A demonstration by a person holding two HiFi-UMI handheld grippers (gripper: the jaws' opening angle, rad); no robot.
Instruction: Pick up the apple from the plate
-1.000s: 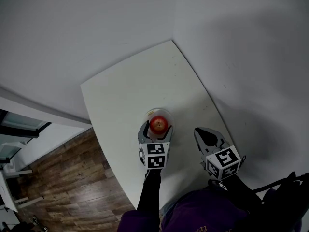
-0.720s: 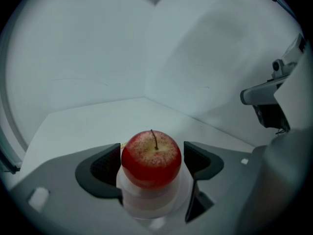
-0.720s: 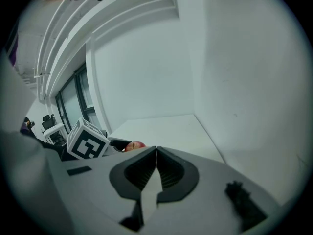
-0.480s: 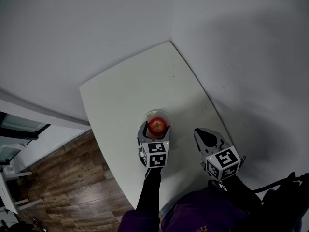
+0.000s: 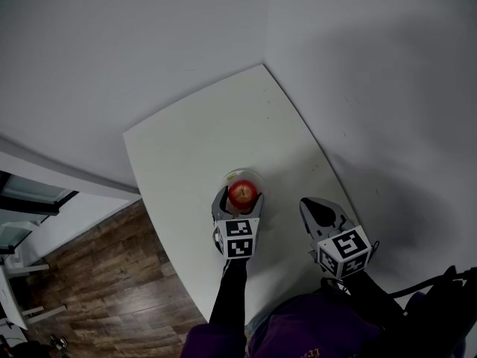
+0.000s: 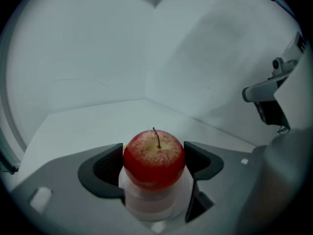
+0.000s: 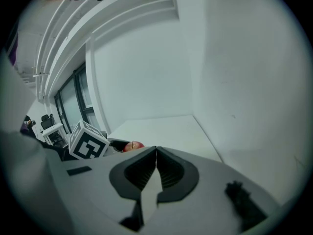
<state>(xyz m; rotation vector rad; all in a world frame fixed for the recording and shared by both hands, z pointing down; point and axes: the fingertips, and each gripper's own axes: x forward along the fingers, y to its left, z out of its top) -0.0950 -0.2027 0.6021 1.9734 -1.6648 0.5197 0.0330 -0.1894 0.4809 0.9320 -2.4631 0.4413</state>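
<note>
Both jaws of the left gripper (image 6: pixel 154 166) stand against the flanks of the apple (image 6: pixel 154 156), one dark pad on each side at its widest girth, so the gripper reads as closed on the fruit; the apple sits over the small pale plate (image 6: pixel 152 204), and I cannot tell whether it rests there or is just clear of it. From the head view the apple (image 5: pixel 243 194) lies nearer the near edge of the white table (image 5: pixel 201 136) than its far corner; the right gripper (image 5: pixel 319 209) hangs by the table's right edge, its jaws pressed together on nothing. The apple looks firm, round and smooth-skinned, fairly weighty for its size; it would likely slip or roll from a high or low grip, and bruise under a hard squeeze; the present hold across the middle, stem upright, seems the right one.
</note>
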